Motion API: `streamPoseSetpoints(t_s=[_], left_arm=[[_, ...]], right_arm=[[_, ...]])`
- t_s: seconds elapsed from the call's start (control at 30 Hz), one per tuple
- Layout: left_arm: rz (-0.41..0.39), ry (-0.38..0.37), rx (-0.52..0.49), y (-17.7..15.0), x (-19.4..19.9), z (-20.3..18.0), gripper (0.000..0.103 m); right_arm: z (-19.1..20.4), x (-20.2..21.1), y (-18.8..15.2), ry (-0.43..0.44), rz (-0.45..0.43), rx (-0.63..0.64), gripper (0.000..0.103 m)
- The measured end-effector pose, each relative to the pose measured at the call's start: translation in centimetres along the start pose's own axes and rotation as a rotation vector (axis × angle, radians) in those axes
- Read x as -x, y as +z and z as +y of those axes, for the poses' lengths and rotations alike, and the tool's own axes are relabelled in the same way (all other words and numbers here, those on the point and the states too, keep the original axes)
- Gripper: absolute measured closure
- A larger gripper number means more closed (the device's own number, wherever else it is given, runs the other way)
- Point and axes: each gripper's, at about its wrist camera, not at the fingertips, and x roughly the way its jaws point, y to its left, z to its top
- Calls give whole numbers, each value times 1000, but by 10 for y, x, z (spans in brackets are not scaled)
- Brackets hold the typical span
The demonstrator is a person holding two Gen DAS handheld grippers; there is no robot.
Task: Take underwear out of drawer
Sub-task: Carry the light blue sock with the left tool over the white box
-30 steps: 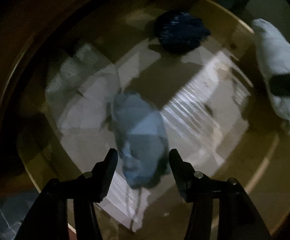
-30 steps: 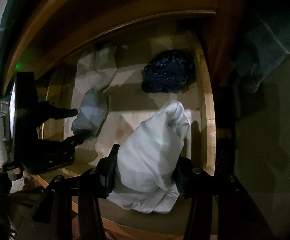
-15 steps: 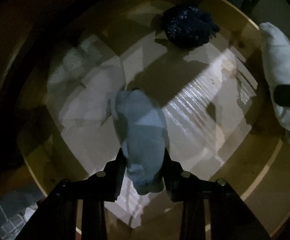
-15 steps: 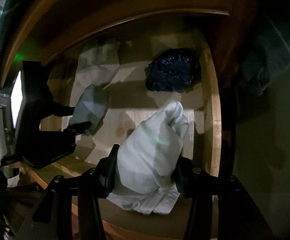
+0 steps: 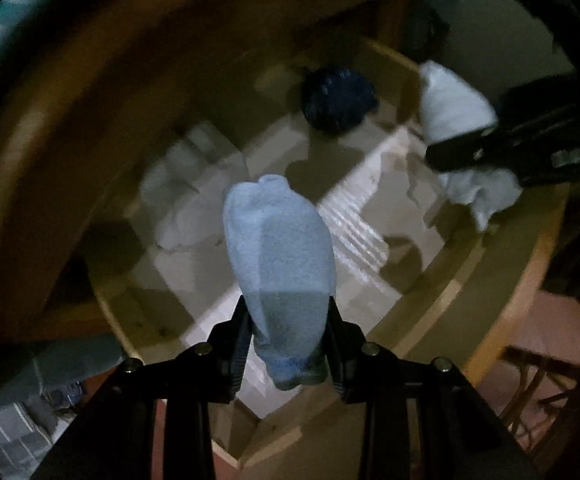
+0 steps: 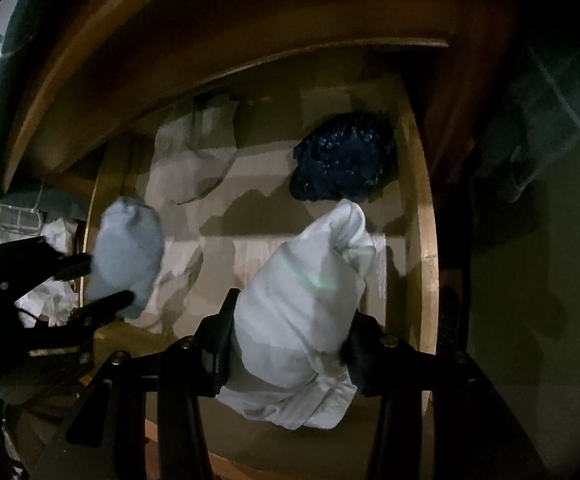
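In the left wrist view my left gripper [image 5: 288,312] is shut on a light blue rolled underwear bundle [image 5: 278,240], held above the open wooden drawer [image 5: 449,300]. The right wrist view shows that bundle [image 6: 126,256] at the left, clamped between the left gripper's dark fingers [image 6: 106,300]. My right gripper [image 6: 290,320] holds a white rolled bundle [image 6: 301,292] near the drawer's front, and its jaws are closing tighter on the cloth. A dark navy bundle [image 6: 345,156] lies at the drawer's back right.
A pale folded cloth [image 6: 194,156] lies at the drawer's back left on a light liner. The cabinet's wooden edge [image 6: 250,8] overhangs the drawer's back. Grey striped fabric [image 5: 18,420] and crumpled white cloth [image 6: 50,300] lie left of the drawer. Reddish floor [image 5: 549,340] shows at right.
My left gripper went from open around the light blue bundle to shut on it, then lifted it off the drawer bottom. The right gripper kept its hold and place.
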Motion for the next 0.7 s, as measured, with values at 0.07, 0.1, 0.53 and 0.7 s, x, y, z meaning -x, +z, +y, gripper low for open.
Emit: streamPoseSetpoints(t_s=[0.07, 0.1, 0.53, 0.7], left_arm=[[-38, 0, 23, -2, 11, -2, 69], [-64, 12, 42, -4, 20, -2, 69], [-251, 26, 190, -23, 126, -11, 69], [-355, 27, 238, -21, 180, -2, 69]], right_arm=[[1, 2, 0, -2, -9, 6, 60], [2, 3, 0, 0, -13, 4, 60], [3, 1, 1, -9, -11, 7, 60], [3, 0, 1, -10, -3, 3, 60]])
